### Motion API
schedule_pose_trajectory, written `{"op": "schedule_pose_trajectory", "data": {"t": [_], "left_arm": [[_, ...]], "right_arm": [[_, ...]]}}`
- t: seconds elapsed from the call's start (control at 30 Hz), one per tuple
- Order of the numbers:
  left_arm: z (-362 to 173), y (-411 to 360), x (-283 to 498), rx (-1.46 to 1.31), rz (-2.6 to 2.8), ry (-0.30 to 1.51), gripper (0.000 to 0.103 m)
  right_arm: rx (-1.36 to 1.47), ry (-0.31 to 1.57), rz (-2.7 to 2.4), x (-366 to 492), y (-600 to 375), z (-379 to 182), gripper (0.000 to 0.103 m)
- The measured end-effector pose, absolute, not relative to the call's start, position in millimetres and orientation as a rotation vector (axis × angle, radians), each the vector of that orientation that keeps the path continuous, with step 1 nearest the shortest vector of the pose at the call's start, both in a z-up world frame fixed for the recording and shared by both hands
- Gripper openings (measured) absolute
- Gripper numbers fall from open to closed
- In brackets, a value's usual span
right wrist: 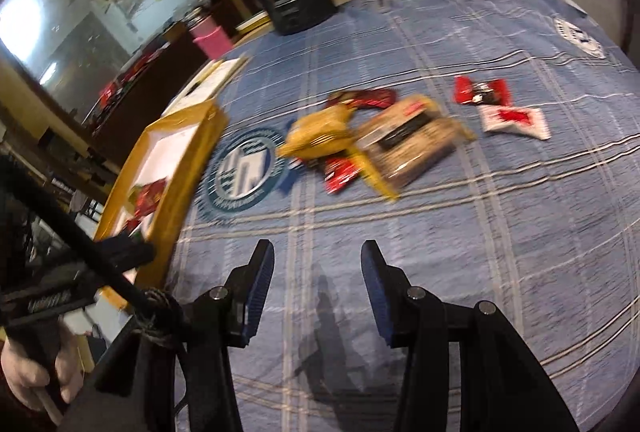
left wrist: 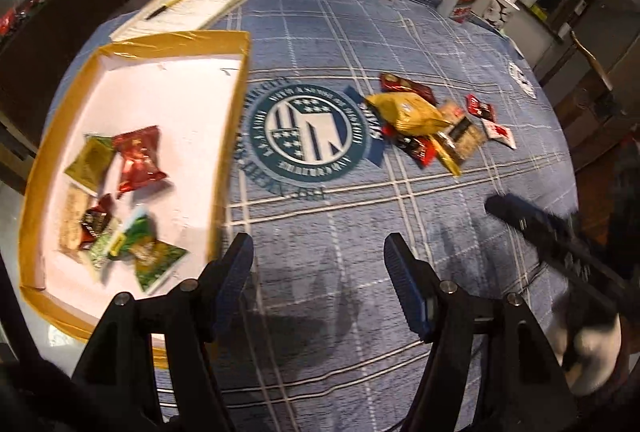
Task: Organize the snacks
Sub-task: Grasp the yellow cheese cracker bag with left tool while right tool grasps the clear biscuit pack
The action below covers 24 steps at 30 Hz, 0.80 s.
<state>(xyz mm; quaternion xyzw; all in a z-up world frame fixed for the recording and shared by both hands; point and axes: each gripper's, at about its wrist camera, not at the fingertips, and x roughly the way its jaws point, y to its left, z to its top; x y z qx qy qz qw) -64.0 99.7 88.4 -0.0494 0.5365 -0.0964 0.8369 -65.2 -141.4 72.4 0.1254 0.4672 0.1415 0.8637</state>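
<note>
Snacks lie in a loose pile [left wrist: 432, 121] mid-table, the yellow bag [right wrist: 320, 135] on top, its long axis running left-right across my view. More packets sit in the yellow-rimmed tray [left wrist: 236, 119] on my left. My left gripper [left wrist: 319, 264] and right gripper [right wrist: 317, 264] both hover, jaws apart and empty, above the blue checked tablecloth [left wrist: 400, 216].

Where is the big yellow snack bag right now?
The yellow snack bag lies mid-table on the blue cloth, just right of the round emblem, atop the loose snack pile, outside the box.
</note>
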Motion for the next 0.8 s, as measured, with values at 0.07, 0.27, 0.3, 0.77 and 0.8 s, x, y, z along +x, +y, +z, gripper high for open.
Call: {"op": "schedule_pose_trajectory", "data": {"t": [0.07, 0.27, 0.3, 0.77, 0.8], "left_arm": [[89, 95, -63, -0.109, -0.225, 1.135, 0.069], [90, 91, -45, -0.162, -0.237, 1.138, 0.069], [90, 91, -41, -0.177, -0.240, 1.141, 0.069], [77, 82, 1, -0.284, -0.238, 1.159, 0.069], [75, 82, 2, -0.285, -0.234, 1.162, 0.069]], "right_arm": [[0.259, 0.974, 0.287, -55, -149, 72, 0.045], [0.235, 0.953, 0.259, -6, -173, 77, 0.052], [0.228, 0.958, 0.249, 1, -174, 76, 0.055], [0.306, 1.077, 0.110, 70, -166, 50, 0.069], [0.275, 1.086, 0.082, 74, -161, 48, 0.069]]}}
